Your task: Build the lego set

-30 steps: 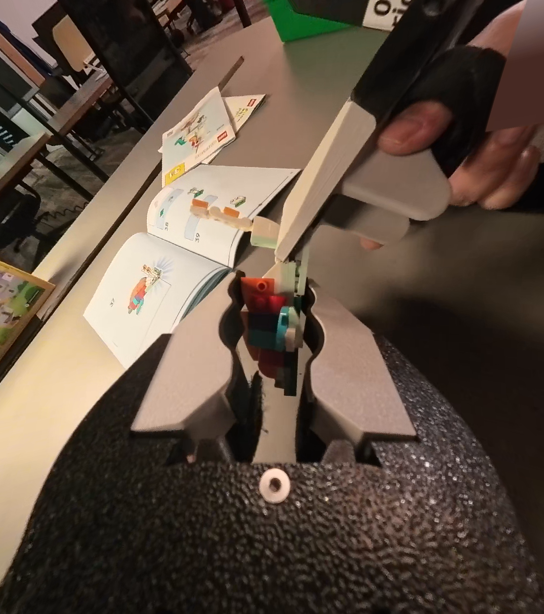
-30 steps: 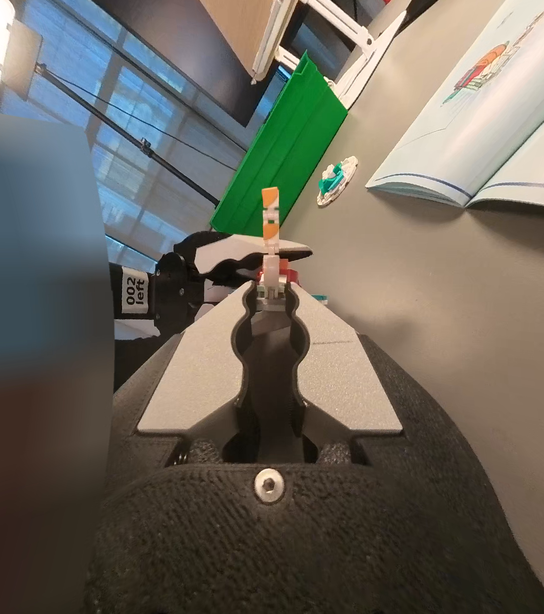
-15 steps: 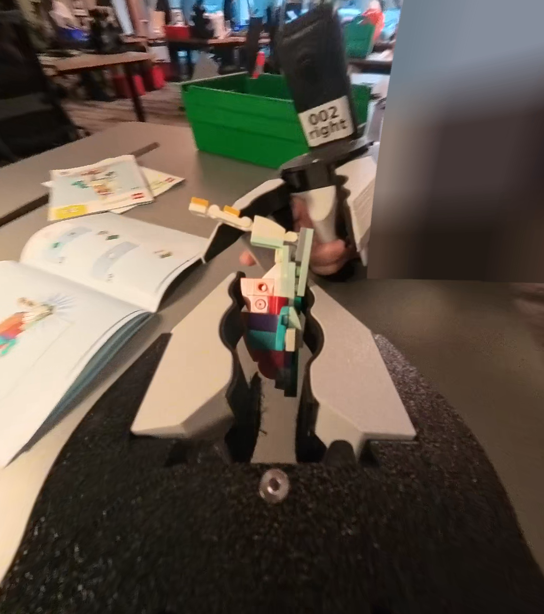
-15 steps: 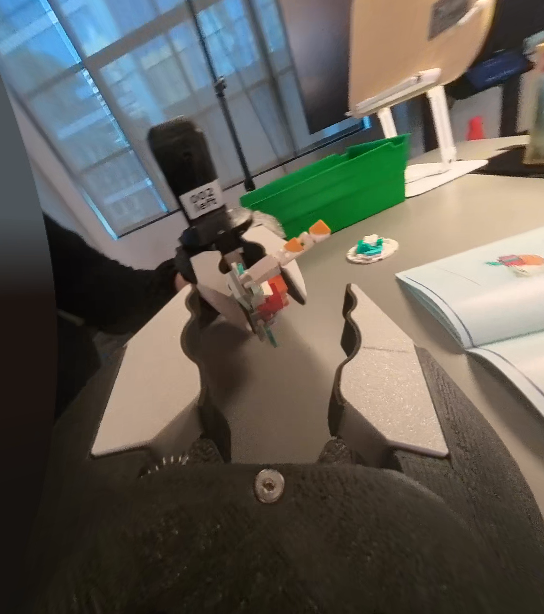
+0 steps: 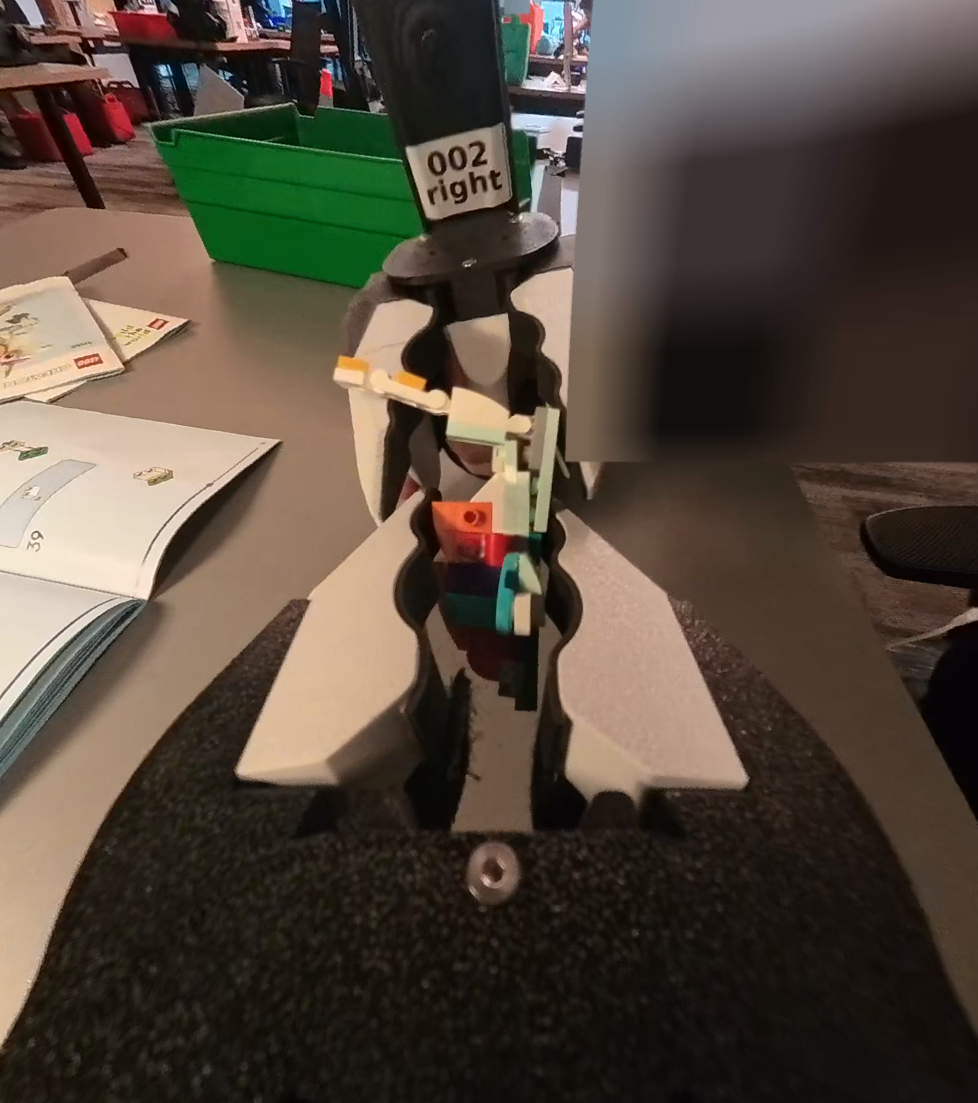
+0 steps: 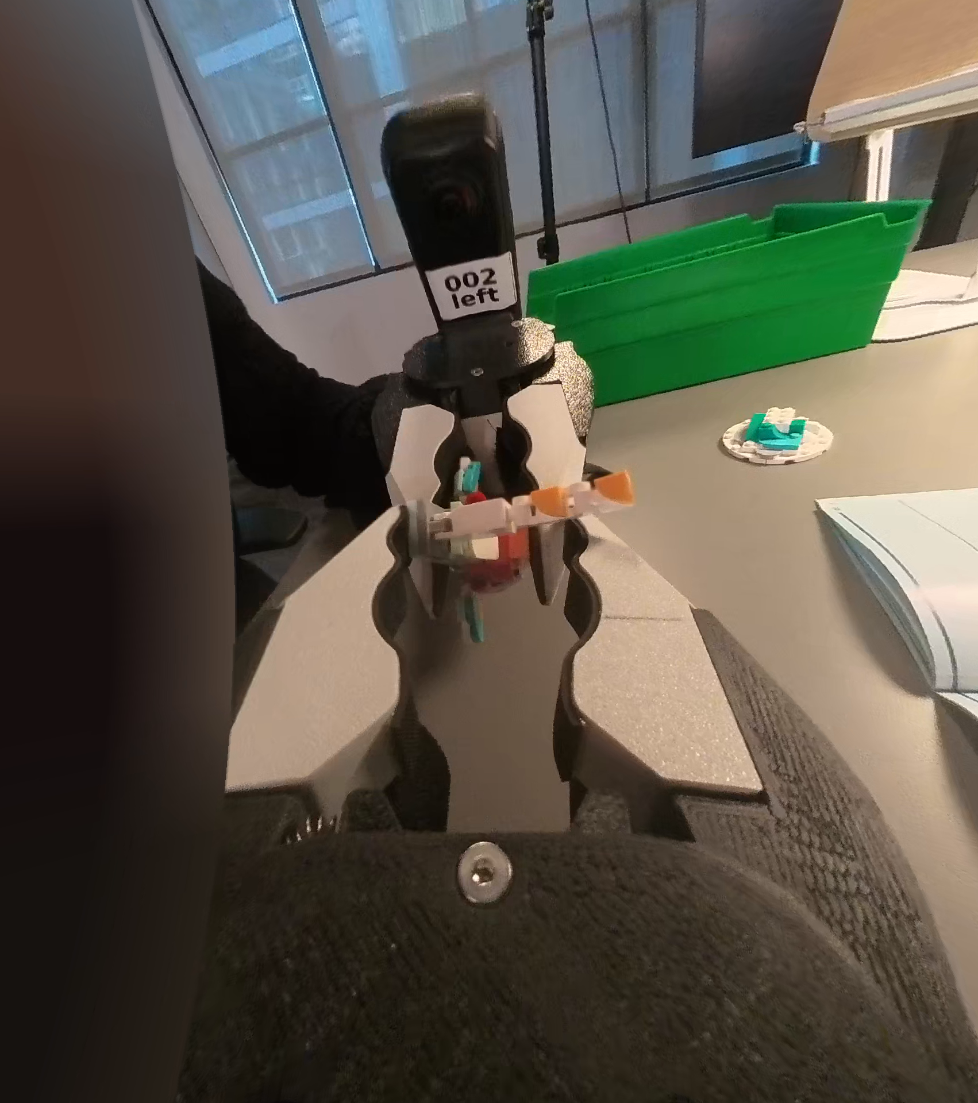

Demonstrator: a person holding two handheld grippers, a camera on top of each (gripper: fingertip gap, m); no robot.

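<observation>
My left gripper (image 5: pixel 486 519) is shut on a small lego model (image 5: pixel 474 537) of red, orange, teal and pale green bricks, held above the grey table (image 5: pixel 271 310). A white jointed arm with orange tips (image 5: pixel 379 379) sticks out from the model's top to the left. My right gripper (image 6: pixel 483 531) faces the left one head-on. It is open, with its fingertips on either side of the model's top end (image 6: pixel 474 513). The orange-tipped arm (image 6: pixel 570 498) reaches across its right finger. The left gripper (image 6: pixel 486 471) shows behind the model.
A green bin (image 5: pixel 295 191) stands at the back of the table, also in the right wrist view (image 6: pixel 713 322). An open instruction booklet (image 5: pixel 57 507) and thinner leaflets (image 5: pixel 15 346) lie to the left. A round white plate with teal bricks (image 6: pixel 776 438) sits near the bin. Left and right tips are no more than a few centimetres apart.
My right gripper let go of the white arm piece, opened wide and drew back, then came in level with narrower jaws around the model's top. Both views rolled upright.
</observation>
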